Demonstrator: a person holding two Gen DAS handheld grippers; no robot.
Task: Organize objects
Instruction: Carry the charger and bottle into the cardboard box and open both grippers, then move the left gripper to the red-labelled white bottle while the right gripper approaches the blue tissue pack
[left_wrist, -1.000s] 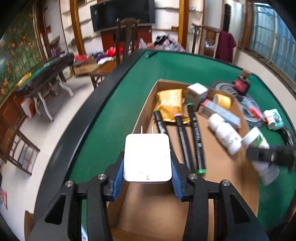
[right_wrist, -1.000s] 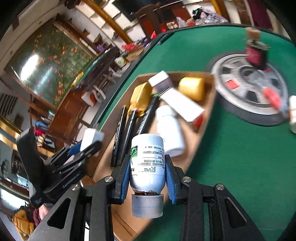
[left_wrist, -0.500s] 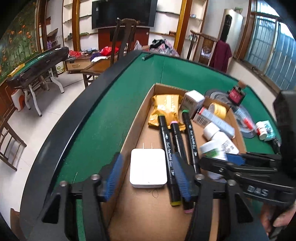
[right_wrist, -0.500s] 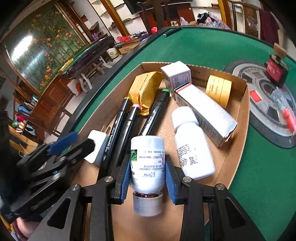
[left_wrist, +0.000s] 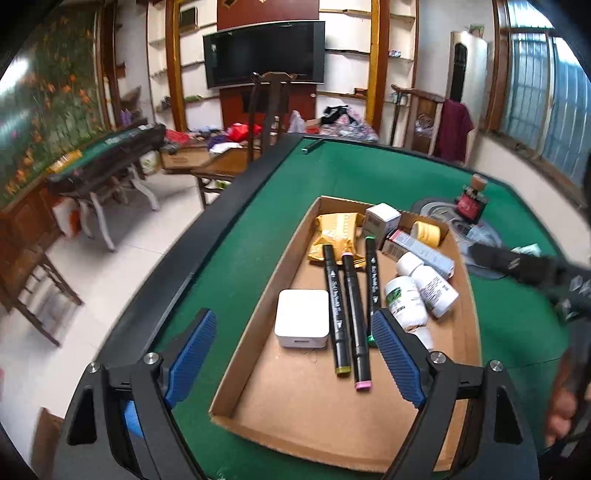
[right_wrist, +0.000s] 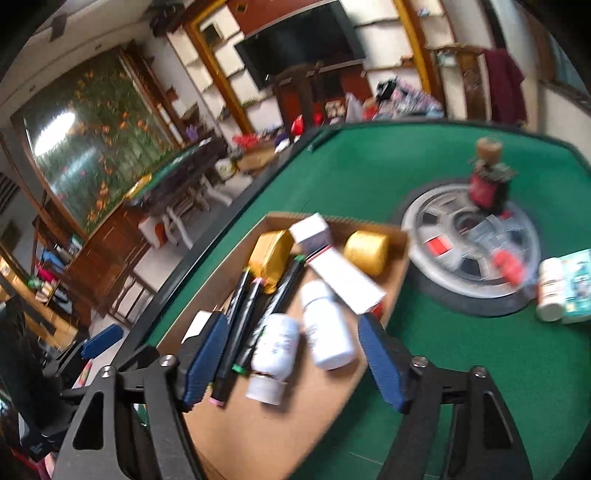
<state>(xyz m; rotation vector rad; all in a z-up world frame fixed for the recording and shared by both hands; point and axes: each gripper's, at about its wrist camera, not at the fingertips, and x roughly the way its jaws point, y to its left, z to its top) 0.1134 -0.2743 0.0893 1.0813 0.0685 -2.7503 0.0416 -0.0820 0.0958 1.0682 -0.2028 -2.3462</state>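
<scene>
Shallow cardboard tray (left_wrist: 469, 295) on the green felt table (left_wrist: 258, 229), holding the sorted items. A white plug adapter (left_wrist: 301, 323) lies flat near the tray's left wall, beside three black markers (left_wrist: 351, 306) laid side by side. To their right lie two white pill bottles (left_wrist: 406, 302), touching each other, with a yellow foil packet (left_wrist: 334, 232), small white box (left_wrist: 382, 218), long carton (left_wrist: 421, 249) and yellow tape roll (left_wrist: 426, 232) at the far end. The left gripper (left_wrist: 293, 349) hovers above the adapter, its jaws having just been opening, fingers spread and empty. The right gripper (right_wrist: 291, 360), somewhat blurred, has likewise just been opening; the green-labelled bottle (right_wrist: 275, 347) appears to lie free between its spread blue pads (right_wrist: 384, 363).
</scene>
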